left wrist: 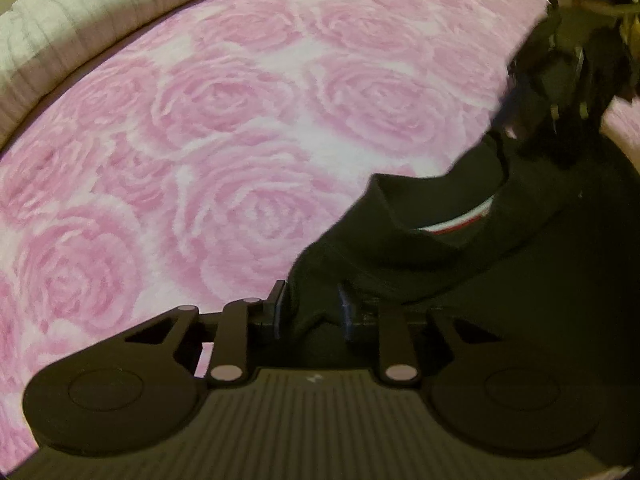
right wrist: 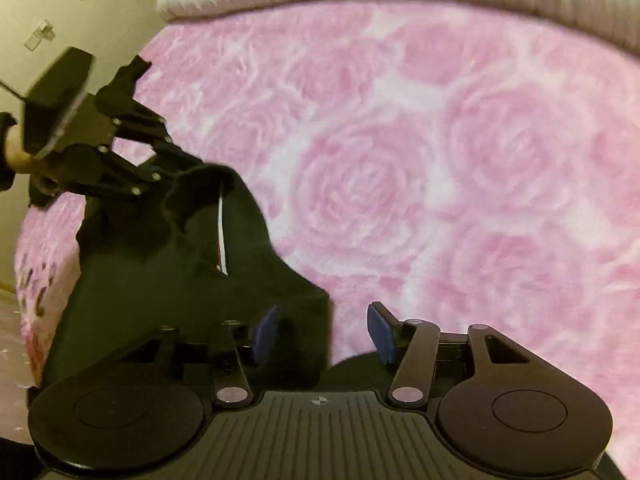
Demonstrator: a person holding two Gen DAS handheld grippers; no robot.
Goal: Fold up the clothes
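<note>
One dark garment (left wrist: 420,232) in play, black with a thin white-and-red stripe at what looks like a collar or cuff. It lies on a bed covered by a pink rose-pattern blanket (left wrist: 240,120), with a pale quilted bolster (left wrist: 60,32) along the far edge.

Left gripper (left wrist: 312,312): fingers clenched on a bunched fold of the black cloth, fabric pinched between the two pads in the left wrist view. From the right wrist view the same gripper (right wrist: 168,168) sits at the far end of the garment, cloth rising to it.

Right gripper (right wrist: 324,332): fingers released and standing apart. A flap of the black cloth sits beside the left pad (right wrist: 266,330); the right pad (right wrist: 380,328) shows only blanket behind it. Nothing pressed between them.

Progress, as a judgement: early to middle. The garment is rumpled and partly lifted, not flat, and no clean crease or squared stack shows. Whether any fold is already made I cannot tell; the cloth is too dark to read its layers.

Left to do: lay the piece down, smooth it, finish the folds. No other clothes in view.
</note>
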